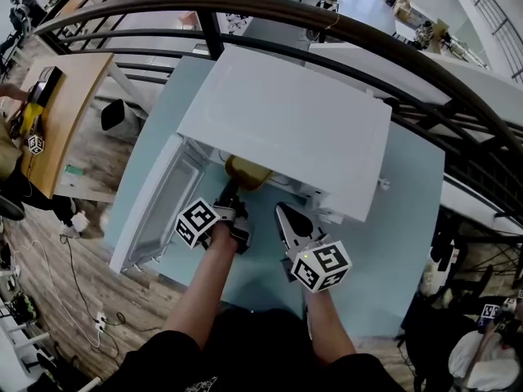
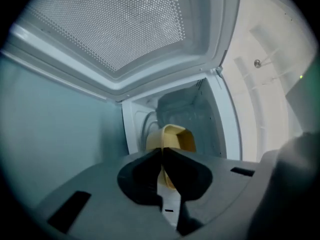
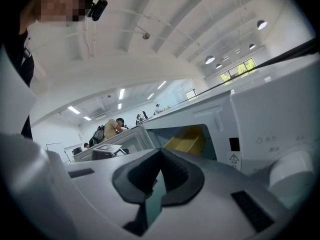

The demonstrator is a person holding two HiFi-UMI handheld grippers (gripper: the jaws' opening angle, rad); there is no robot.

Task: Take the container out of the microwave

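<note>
While the white microwave is sitting on the pale blue table with its door hanging open to the left, the left gripper is reaching into the mouth of the cavity and pinching the near wall of the yellow container. In the left gripper view its tips are pressing together over the rim, with yellow plastic showing in the slot just below them. That thin edge is probably the only part a narrow claw can grip on a tub this broad. The container is sitting right at the front of the cavity, partly under the top edge of the microwave and not yet out over the table. It is leaning rather than sitting flat, with its open top facing up and a little to the right, which would fit a lift by one wall. Its long axis seems to be running from near to far, into the cavity, though no view is settling that. The right gripper is waiting just to the right, low over the table with its tips drawn together on nothing — likely keeping clear of the way out, with the container showing beyond it in the opening.
</note>
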